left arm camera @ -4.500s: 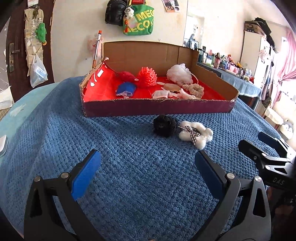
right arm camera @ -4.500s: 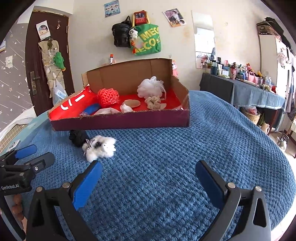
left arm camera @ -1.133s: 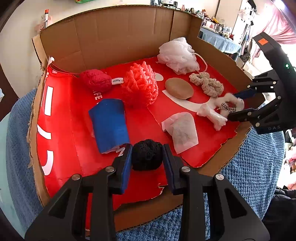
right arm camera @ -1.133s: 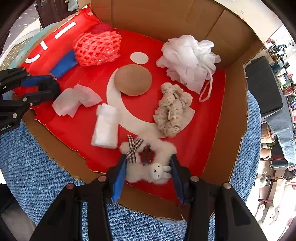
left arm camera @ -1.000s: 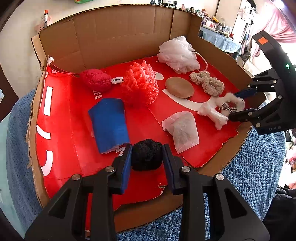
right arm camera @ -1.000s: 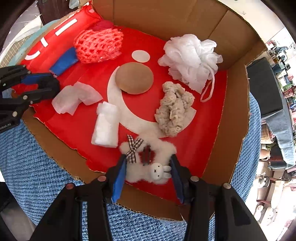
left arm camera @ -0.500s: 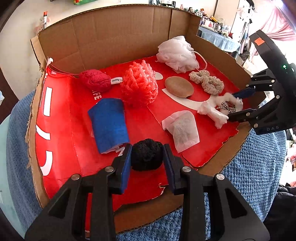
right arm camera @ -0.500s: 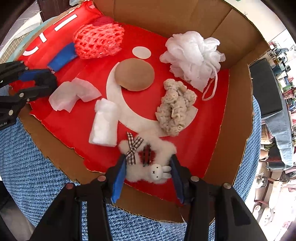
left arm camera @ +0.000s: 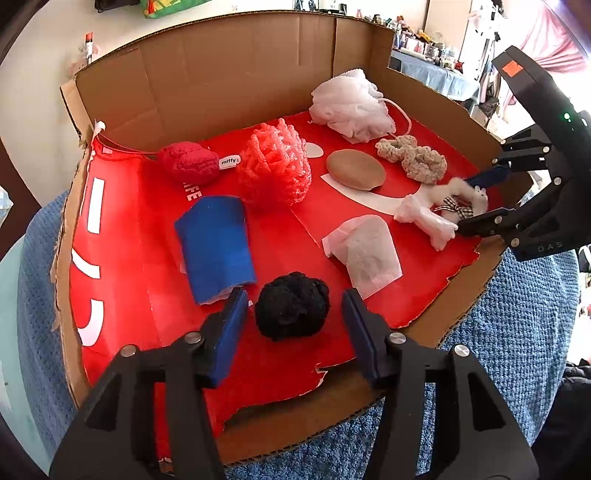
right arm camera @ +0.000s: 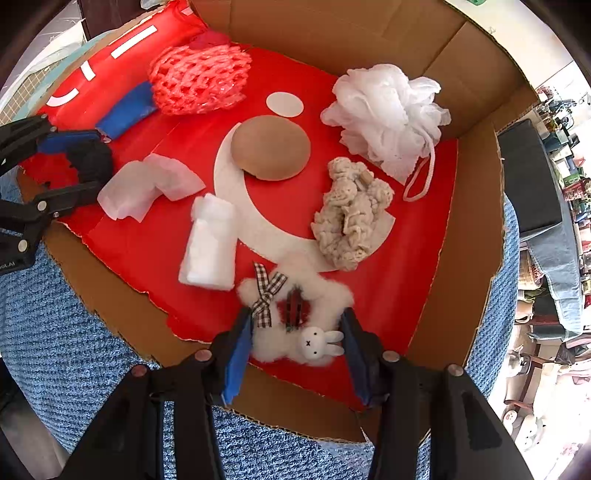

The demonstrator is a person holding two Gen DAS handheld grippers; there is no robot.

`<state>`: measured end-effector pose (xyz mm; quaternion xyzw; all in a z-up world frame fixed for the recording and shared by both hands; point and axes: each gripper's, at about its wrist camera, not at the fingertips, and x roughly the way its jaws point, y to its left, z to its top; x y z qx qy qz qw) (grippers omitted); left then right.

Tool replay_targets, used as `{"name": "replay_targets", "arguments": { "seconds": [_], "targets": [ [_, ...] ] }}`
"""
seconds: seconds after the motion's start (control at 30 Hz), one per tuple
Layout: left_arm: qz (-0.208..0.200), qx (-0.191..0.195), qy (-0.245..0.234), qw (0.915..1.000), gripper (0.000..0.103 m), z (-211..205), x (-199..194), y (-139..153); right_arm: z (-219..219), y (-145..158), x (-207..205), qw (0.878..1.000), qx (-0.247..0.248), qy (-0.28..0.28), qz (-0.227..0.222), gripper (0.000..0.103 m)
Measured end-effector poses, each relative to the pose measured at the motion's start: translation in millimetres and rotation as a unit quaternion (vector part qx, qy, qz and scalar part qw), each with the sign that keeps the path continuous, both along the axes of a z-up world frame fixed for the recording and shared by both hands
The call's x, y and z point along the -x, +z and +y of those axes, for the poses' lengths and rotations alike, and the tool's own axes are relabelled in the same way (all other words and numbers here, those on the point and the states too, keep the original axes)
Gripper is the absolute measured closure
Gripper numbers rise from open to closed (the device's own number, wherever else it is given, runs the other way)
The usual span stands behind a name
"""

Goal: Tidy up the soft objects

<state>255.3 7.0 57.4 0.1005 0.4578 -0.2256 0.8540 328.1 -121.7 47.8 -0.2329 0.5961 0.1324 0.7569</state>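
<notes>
Pale wall [left arm camera: 44, 70] behind, green bag [left arm camera: 166, 5] hanging high. Blue knitted cover [right arm camera: 66, 354] spread underneath. Cluttered, blue-draped side table [left arm camera: 436, 79] at right, pink curtain [left arm camera: 557, 40] beyond, in bright daylight.

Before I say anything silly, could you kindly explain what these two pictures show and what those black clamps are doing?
There is no robot: a person holds a two-finger clamp in each hand, each with a camera looking along its blue-padded fingers. One picture is from the left clamp, the other from the right. Both look down into a cardboard box with a red floor, standing on a blue blanket. The left gripper has just been opening, and its pads now stand clear of the black pom-pom lying between them. The right gripper grips a white fluffy bunny toy. A white bath pouf and a blue cloth also lie inside.
</notes>
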Motion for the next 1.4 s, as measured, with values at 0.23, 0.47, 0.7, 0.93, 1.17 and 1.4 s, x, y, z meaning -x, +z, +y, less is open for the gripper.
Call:
{"name": "replay_targets", "arguments": {
  "seconds": [0.23, 0.47, 0.7, 0.93, 1.17, 1.4],
  "targets": [
    [-0.003, 0.003, -0.001, 1.0, 0.05, -0.8, 3.3, 3.9, 2.2, 6.1, 6.3, 1.0, 0.006, 0.001, -0.011, 0.042],
    [-0.011, 0.013, 0.009, 0.9998, 0.035, 1.1, 9.7, 12.7, -6.7, 15.8, 19.0, 1.0, -0.012, -0.004, -0.018, 0.039],
    [-0.041, 0.051, 0.034, 0.9973, 0.028, 7.7, 24.5, 36.1, -12.9, 40.9, 35.3, 0.994, -0.085, -0.021, -0.062, 0.029],
    [-0.091, 0.088, 0.067, 0.9897, 0.022, 10.7, 42.8, 61.7, -20.6, 70.3, 57.8, 0.978, -0.161, -0.043, -0.129, 0.015],
    [-0.158, 0.106, 0.112, 0.9753, 0.009, 10.4, 54.3, 79.2, -21.0, 87.9, 75.1, 0.953, -0.187, -0.059, -0.233, 0.0],
    [-0.212, 0.111, 0.141, 0.9607, 0.003, 5.4, 50.8, 78.0, -22.6, 73.5, 76.2, 0.921, -0.206, -0.099, -0.316, 0.0]
  ]
}}
